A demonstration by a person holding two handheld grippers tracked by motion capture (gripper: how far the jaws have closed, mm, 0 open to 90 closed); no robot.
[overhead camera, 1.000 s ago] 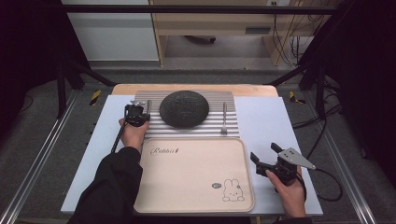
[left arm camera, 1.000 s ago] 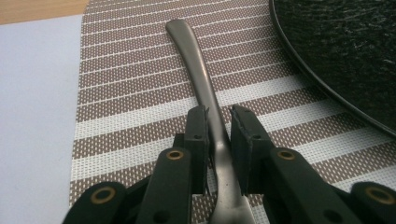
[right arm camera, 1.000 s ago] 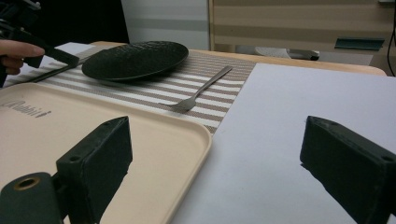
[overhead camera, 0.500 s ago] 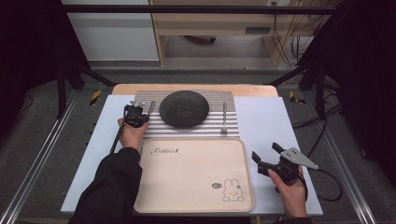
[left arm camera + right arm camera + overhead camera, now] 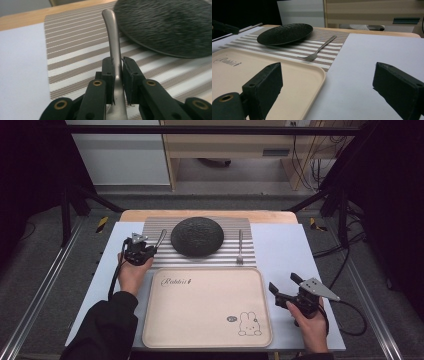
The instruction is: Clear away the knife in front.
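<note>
Utensil handle in left claw, pointing toward plate

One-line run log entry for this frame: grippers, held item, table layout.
left gripper: shut on silver metal utensil handle, beside black textured plate | right gripper: open, over the table | steel fork: on striped placemat | beige tray: bare

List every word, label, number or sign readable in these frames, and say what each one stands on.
"Rabbit", in dark cursive script with a small mark after it: on the near-left part of the beige rectangular plastic tray.
Small dark round stamp beside the rabbit line drawing on the same tray: too small to read.
Blue-grey label on the wooden shelf behind the table: blurred, unreadable.
</note>
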